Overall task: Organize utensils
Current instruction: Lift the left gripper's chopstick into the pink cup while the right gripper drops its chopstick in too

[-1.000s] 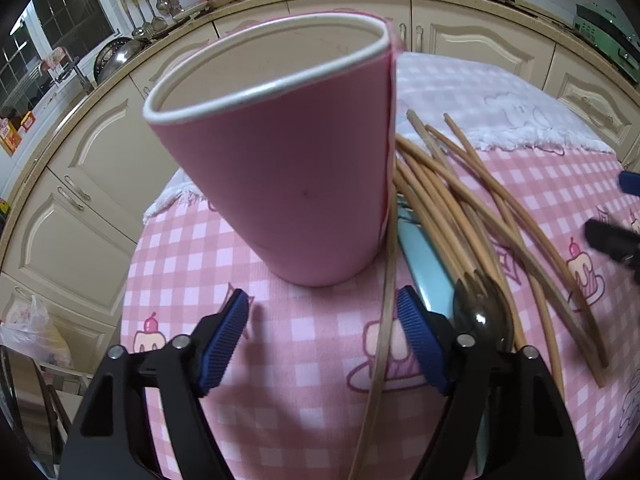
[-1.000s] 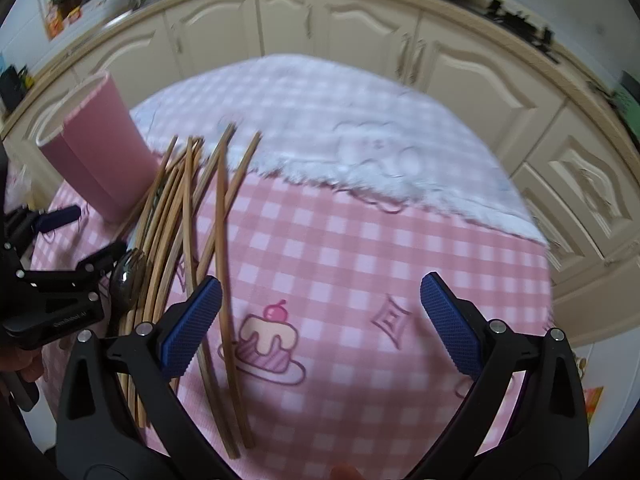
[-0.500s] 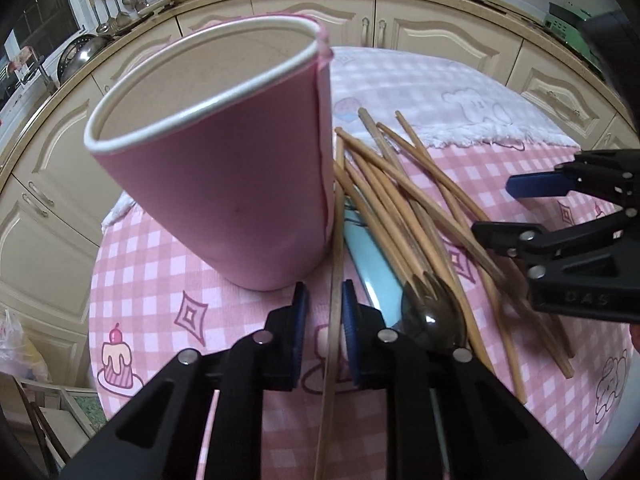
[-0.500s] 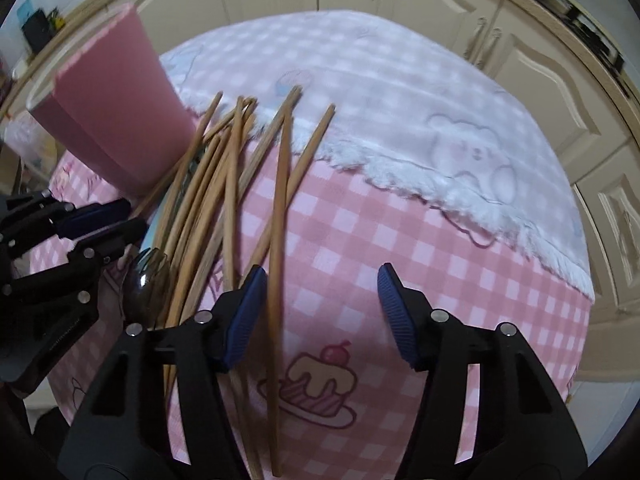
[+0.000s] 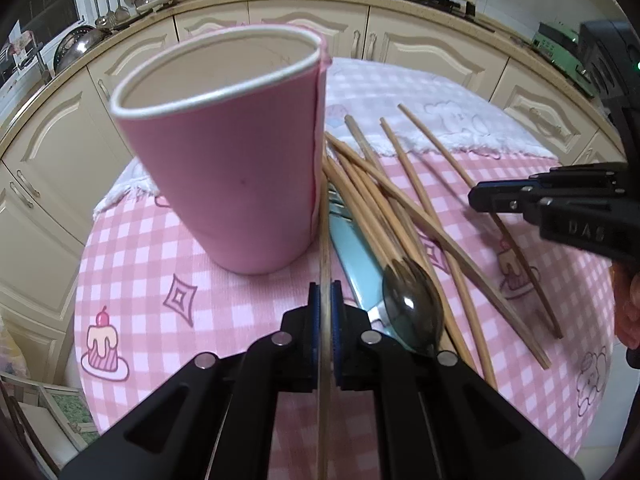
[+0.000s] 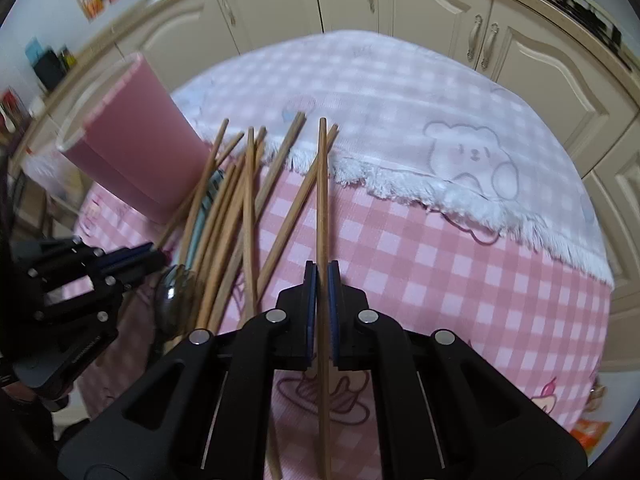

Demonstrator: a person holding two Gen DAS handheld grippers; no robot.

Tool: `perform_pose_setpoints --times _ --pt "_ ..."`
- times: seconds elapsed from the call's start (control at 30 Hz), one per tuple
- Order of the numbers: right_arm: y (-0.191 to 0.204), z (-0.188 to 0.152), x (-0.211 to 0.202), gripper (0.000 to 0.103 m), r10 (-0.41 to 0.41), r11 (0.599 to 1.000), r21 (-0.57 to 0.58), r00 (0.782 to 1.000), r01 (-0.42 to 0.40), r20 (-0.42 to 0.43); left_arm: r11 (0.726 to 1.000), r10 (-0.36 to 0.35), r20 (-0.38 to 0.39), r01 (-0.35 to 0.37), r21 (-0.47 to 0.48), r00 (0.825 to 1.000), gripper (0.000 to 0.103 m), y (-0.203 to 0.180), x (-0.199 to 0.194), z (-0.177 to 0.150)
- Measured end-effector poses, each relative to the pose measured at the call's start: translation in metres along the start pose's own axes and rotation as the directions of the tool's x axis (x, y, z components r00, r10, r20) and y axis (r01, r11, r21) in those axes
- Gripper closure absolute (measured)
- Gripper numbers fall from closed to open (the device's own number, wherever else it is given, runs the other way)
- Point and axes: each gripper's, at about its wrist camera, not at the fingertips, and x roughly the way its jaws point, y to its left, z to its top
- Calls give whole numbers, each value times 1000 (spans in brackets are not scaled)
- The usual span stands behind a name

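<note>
A loose bundle of wooden chopsticks (image 5: 384, 208) lies fanned out on the surface (image 5: 132, 264), which is covered by a pink checked cloth with a white fringed cloth at its far end. A spoon (image 5: 412, 308) with a pale blue handle rests among them, its bowl nearest the left camera. Just beside the bundle stands an upright pink cup (image 5: 236, 160), open at the top. The left hand-held gripper (image 5: 325, 300) has just been closing and now pinches one chopstick (image 5: 324, 248) that runs alongside the cup's base. The right hand-held gripper (image 6: 321, 280) has also just been closing and pinches another chopstick (image 6: 322, 184) at the bundle's right edge, its far tip over the white fringe.
</note>
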Motion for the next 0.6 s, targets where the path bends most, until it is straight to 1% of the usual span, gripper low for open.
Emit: perform_pose_setpoints --times 0.2,0.33,0.4,0.6 --pt "-6 -4 -27 97 52 997 49 995 -56 89 999 -31 51 32 -3 998 98 4 -22 -9" --pt "-8 -5 -39 97 81 994 61 988 -90 132 1000 8 107 -10 18 994 98 1 -42 -11" --pt "-7 -4 -41 97 83 993 65 985 -94 149 999 25 132 -29 29 991 98 -3 -50 -11" --pt "0 -2 -56 97 97 992 57 973 -111 211 999 35 206 -41 24 978 98 -1 -76 -7"
